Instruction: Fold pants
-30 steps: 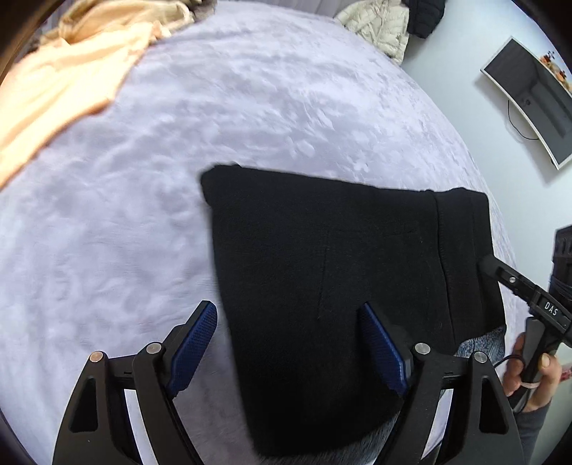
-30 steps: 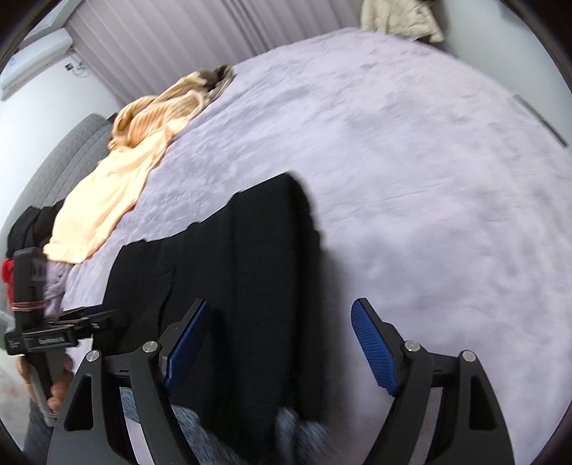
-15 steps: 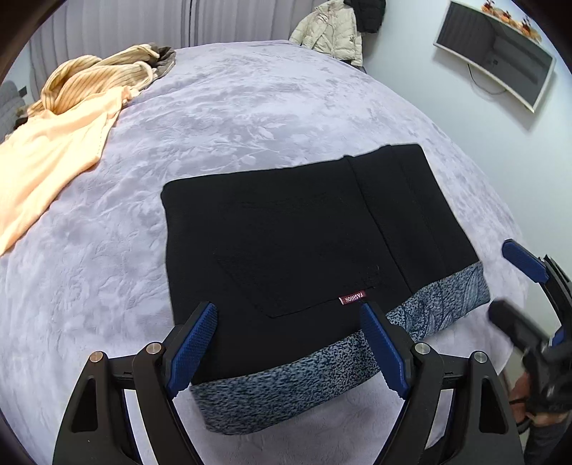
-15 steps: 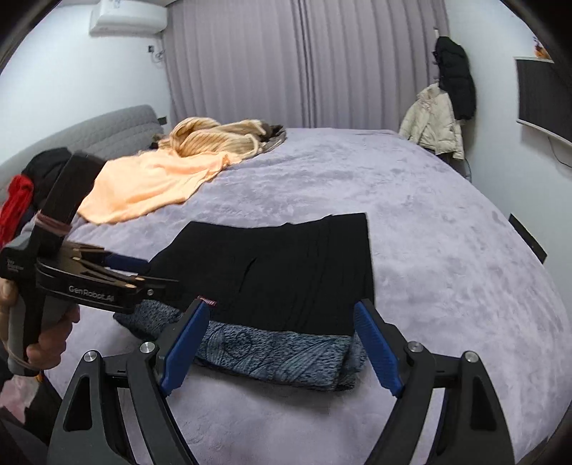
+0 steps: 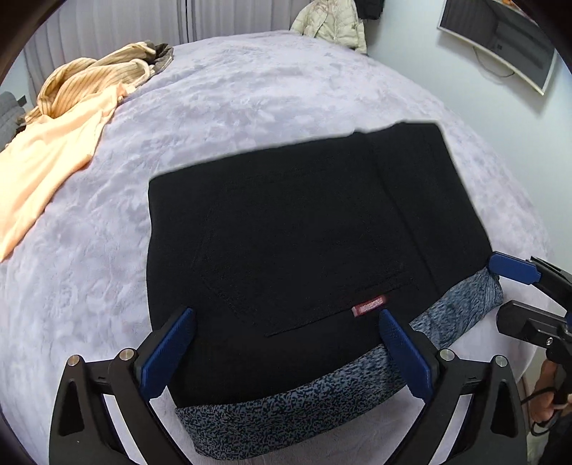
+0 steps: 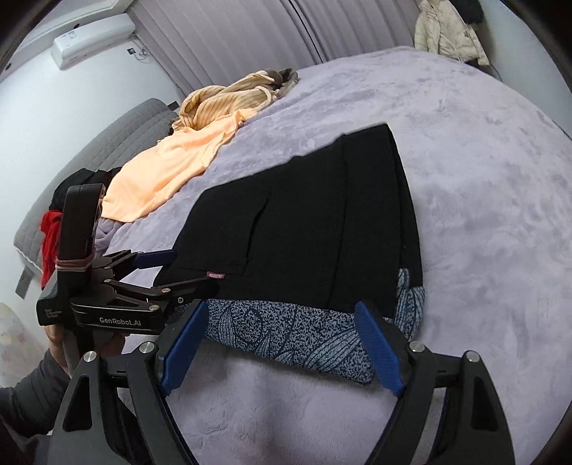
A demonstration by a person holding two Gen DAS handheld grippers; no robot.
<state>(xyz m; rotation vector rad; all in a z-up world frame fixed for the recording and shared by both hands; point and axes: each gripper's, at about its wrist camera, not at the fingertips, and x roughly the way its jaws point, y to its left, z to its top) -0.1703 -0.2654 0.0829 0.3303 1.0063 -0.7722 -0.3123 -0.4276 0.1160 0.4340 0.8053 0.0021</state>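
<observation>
The black pants (image 5: 304, 232) lie folded into a flat rectangle on the lilac bed, with a blue-grey patterned inner band (image 5: 279, 418) showing along the near edge and a small red label (image 5: 368, 306) on the back pocket. My left gripper (image 5: 286, 354) is open, hovering over the near edge of the pants and holding nothing. My right gripper (image 6: 282, 347) is open above the patterned band (image 6: 296, 336), also empty. Each gripper shows in the other's view: the right one (image 5: 518, 282) at the pants' right corner, the left one (image 6: 168, 272) at their left edge.
An orange shirt (image 5: 43, 168) and a striped tan garment (image 5: 96, 78) lie at the far left of the bed (image 5: 250, 89). A cream jacket (image 5: 332, 21) hangs behind. A wall screen (image 5: 500, 39) is at right. A grey sofa with red and black clothes (image 6: 53, 221) stands left.
Both grippers have pulled back and up from the pants, then dipped closer again. The pants now lie flat with the patterned band in view; a second ago I was low over the black cloth.
</observation>
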